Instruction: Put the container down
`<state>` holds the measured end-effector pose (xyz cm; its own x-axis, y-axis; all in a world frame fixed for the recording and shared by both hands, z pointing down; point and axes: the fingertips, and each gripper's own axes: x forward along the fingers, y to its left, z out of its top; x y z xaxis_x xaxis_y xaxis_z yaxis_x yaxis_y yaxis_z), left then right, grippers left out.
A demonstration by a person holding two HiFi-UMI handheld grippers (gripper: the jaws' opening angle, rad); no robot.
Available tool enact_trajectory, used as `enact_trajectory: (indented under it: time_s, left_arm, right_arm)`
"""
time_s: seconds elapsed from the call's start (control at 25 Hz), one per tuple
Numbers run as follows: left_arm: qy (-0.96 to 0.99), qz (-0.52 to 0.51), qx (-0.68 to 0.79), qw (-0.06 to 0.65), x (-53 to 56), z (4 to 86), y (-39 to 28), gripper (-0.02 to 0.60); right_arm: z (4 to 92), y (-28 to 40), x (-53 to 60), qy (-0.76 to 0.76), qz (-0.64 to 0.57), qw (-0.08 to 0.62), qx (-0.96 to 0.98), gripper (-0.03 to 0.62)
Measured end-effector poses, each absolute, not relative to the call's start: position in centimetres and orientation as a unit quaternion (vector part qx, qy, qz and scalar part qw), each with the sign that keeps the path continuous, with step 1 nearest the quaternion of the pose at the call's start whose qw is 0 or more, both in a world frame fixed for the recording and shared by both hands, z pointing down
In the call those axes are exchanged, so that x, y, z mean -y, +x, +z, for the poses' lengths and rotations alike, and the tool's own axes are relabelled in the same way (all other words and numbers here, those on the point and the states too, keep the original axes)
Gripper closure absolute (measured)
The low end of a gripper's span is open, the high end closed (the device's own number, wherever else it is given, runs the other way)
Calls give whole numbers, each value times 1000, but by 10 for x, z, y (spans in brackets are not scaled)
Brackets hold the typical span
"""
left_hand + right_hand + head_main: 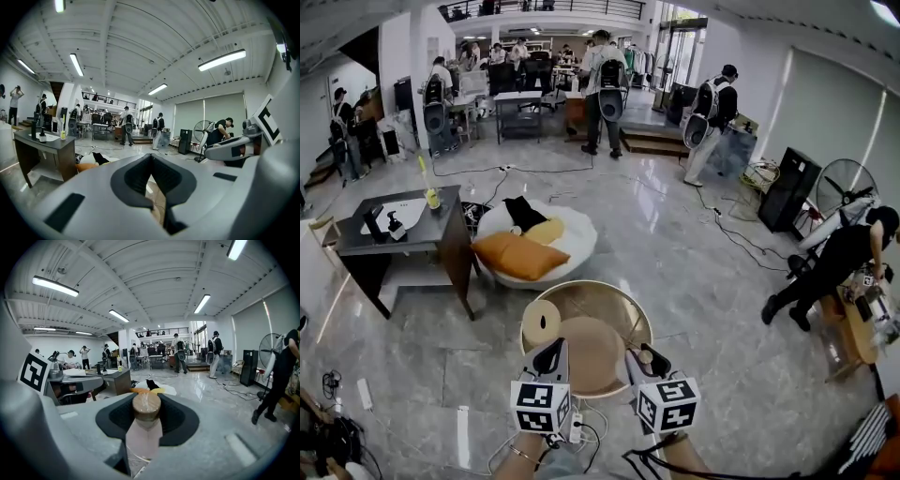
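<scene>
Gripping, in the right gripper [146,402], a pale pink cylindrical container [144,434] with a round brown lid [146,408]. Pads pressed to its sides at a fairly wide spread, lid poking up past the tips. Carrying nothing in the left gripper [151,157], closed tip to tip at lower centre of its view. Hovering both at the bottom of the head view, at the near edge of a round, seemingly glass-topped table with a tan rim [630,307]. Already bearing a cream roll [541,324] at left and a flat tan disc [592,361] at centre. Not set down yet. Likely to topple if released tilted or from height, being tall and narrow. Could also clip the rim on approach, or land on the disc's edge and rock, given little bare top.
</scene>
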<state>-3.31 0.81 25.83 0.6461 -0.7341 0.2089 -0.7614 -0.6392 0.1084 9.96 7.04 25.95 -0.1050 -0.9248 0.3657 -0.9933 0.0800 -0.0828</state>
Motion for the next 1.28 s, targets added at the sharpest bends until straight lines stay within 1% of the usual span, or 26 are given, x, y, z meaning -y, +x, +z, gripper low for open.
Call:
enact_trajectory:
  time_s: [0.2, 0.48, 0.72, 1.12, 1.28]
  left_arm:
    - [902, 77, 415, 96, 45, 264, -41, 589]
    - [902, 77, 412, 100, 116, 265, -52, 589]
    - [902, 75, 411, 110, 159, 274, -52, 589]
    - [898, 94, 406, 142, 177, 304, -33, 589]
    - [888, 98, 422, 150, 177, 311, -18, 589]
  right_arm:
    - [261, 96, -15, 662, 167, 99, 724, 464]
    - [265, 90, 51, 670, 169, 104, 716, 464]
    - [270, 96, 83, 679, 175, 109, 704, 464]
    - [289, 114, 111, 676, 196, 117, 700, 464]
    - [303, 128, 122, 658, 208, 132, 711, 464]
